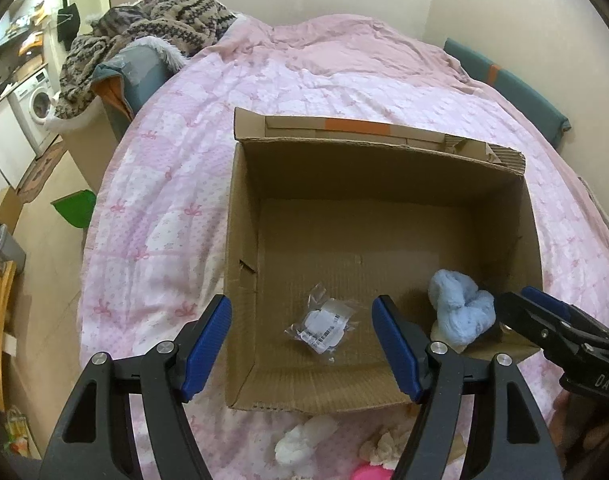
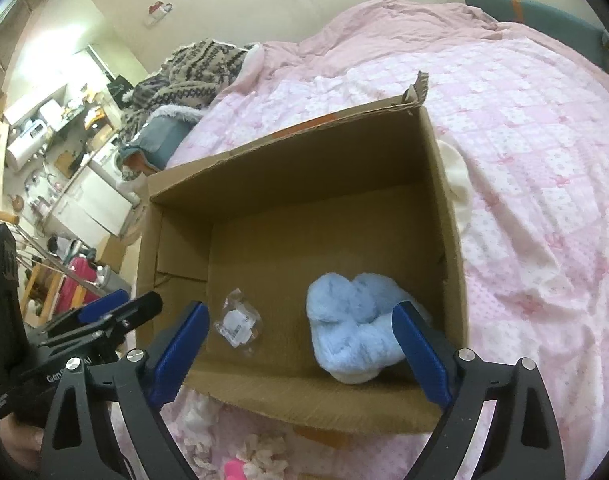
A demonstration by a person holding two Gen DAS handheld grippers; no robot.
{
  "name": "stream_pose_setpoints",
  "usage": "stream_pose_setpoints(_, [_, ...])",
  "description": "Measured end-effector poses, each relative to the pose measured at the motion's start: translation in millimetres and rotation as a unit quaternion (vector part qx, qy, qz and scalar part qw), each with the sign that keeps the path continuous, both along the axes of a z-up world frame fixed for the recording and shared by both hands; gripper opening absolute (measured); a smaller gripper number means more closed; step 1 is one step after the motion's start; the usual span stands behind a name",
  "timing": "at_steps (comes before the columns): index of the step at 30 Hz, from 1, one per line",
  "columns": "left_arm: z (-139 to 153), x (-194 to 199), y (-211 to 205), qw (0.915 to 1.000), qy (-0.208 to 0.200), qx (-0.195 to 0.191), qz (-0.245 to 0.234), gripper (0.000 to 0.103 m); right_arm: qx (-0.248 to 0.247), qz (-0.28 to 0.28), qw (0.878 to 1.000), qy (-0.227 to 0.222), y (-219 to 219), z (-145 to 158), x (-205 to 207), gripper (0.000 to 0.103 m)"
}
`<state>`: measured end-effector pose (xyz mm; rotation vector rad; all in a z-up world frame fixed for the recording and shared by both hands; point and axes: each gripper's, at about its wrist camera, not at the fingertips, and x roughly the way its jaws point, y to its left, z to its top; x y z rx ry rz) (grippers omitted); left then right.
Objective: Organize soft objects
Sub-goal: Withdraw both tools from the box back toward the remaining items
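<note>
Blue fluffy item [image 2: 354,328] lies inside the cardboard box [image 2: 288,152], in the near right corner of its floor, against the right wall. Small clear plastic packet [image 1: 324,326] also sits on the box floor, left of the blue item, apart from it. That makes 2 things in the box.

Your right gripper [image 2: 300,350] hangs over the box's near edge with its fingers spread wide, the blue item between them but not pressed; nothing is held. Your left gripper [image 1: 302,346] hangs over the box's near left corner, fingers apart, empty, the packet showing between them on the floor below.

Still outside the box, on the pink quilt [image 1: 164,184] just before its near wall: a white soft piece [image 1: 300,442], a beige crumpled piece [image 1: 384,446] and something bright pink [image 2: 234,470] at the frame edge. Another white soft thing [image 2: 458,178] lies against the box's right wall, outside.

Judgement: early-to-middle; at least 4 soft items remain to be collected.
</note>
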<state>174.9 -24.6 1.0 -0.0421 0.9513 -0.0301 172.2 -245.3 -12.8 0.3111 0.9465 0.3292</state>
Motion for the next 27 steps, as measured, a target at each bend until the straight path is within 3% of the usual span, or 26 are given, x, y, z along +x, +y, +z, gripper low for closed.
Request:
stream_pose_setpoints(11, [14.0, -39.5, 11.4, 0.9990, 0.003, -0.012, 0.042, 0.070, -0.045, -0.001, 0.998, 0.034, -6.9, 13.0, -53.5, 0.098])
stream_pose_setpoints(15, [16.7, -53.5, 16.4, 0.9978, -0.003, -0.014, 0.064, 0.070, -0.036, 0.012, 0.999, 0.037, -3.0, 11.2, -66.7, 0.098])
stream_pose_setpoints(18, [20.4, -59.8, 17.8, 0.9965, -0.026, -0.009, 0.080, 0.070, -0.037, 0.032, 0.998, 0.038, 3.5, 9.5, -67.4, 0.098])
stream_pose_setpoints(27, [14.3, -59.1, 14.7, 0.9956, -0.004, -0.008, 0.093, 0.070, -0.021, 0.042, 0.998, 0.047, -1.2, 10.4, -64.6, 0.098])
